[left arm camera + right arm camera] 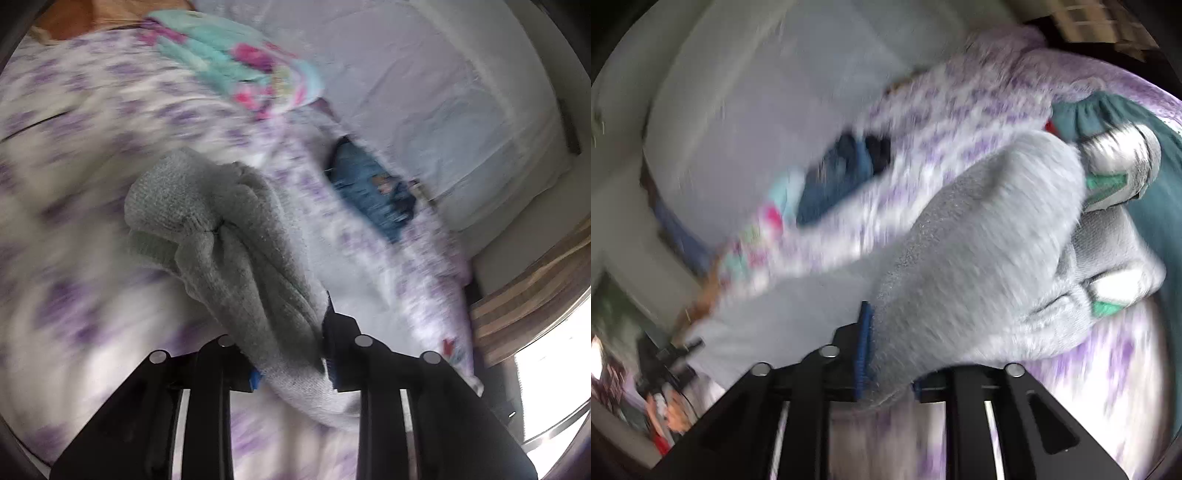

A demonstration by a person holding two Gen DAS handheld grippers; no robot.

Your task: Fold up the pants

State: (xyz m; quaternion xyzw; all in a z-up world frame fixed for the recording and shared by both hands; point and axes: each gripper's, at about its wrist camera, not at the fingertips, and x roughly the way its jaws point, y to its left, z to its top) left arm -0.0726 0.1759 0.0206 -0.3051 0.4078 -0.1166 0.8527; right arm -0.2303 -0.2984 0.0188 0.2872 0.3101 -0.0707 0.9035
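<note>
Grey knit pants [221, 229] hang bunched over a bed with a white and purple flowered sheet [74, 110]. My left gripper [291, 347] is shut on a thick fold of this cloth, which fills the gap between the blue pads. In the right wrist view the grey pants [979, 258] stretch up to the right, ending in cuffs with green and white bands [1115, 177]. My right gripper [890, 358] is shut on another fold; its right finger is mostly covered by the cloth. Both views are blurred.
A turquoise and pink garment [236, 70] and folded blue jeans [373, 192] lie farther up the bed, beside a white pillow [443, 92]. A dark teal cloth [1156, 221] lies at the right. A bright window [554, 387] and striped wooden edge [535, 295] border the bed.
</note>
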